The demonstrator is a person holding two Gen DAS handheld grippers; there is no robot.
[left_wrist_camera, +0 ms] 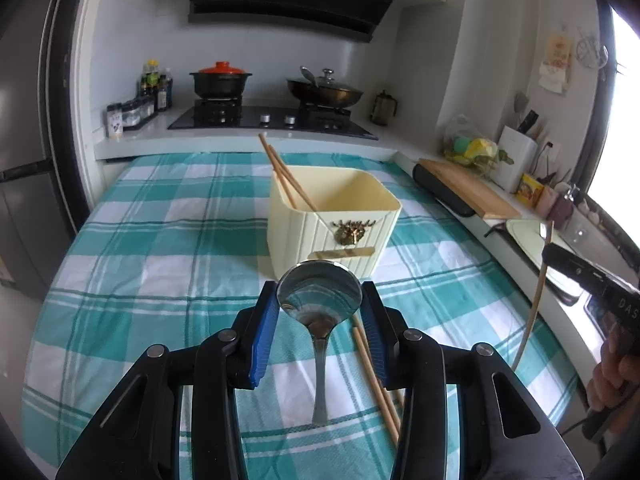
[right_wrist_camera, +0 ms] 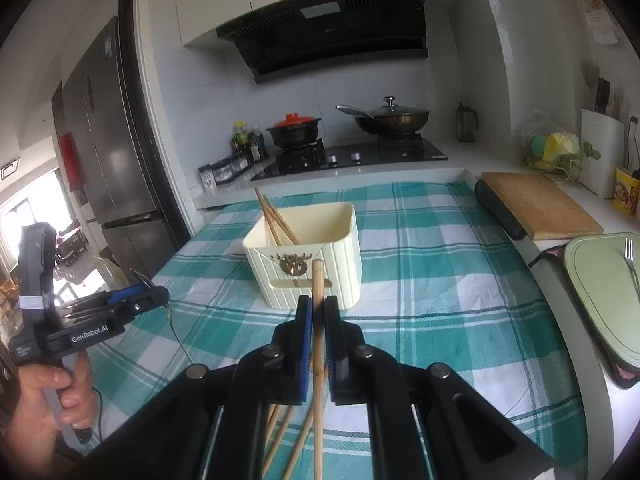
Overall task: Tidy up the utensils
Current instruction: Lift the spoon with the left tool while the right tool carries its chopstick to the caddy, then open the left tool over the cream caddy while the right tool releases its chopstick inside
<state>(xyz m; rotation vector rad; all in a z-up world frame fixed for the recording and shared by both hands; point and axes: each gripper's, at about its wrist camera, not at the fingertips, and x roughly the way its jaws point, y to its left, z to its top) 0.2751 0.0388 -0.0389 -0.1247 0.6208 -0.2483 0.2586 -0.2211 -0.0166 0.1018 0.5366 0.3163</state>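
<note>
My left gripper [left_wrist_camera: 320,300] pinches something between half-closed jaws; my right gripper [right_wrist_camera: 318,308] is clamped nearly shut, both angled downward.

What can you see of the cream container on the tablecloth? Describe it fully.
The cream container is a squarish, open-topped tub with ribbed, plastic-looking walls. A gold ornament and a gold bar below it decorate the near side. It stands upright on the teal checked tablecloth. Two wooden chopsticks lean inside against its left rim.
</note>
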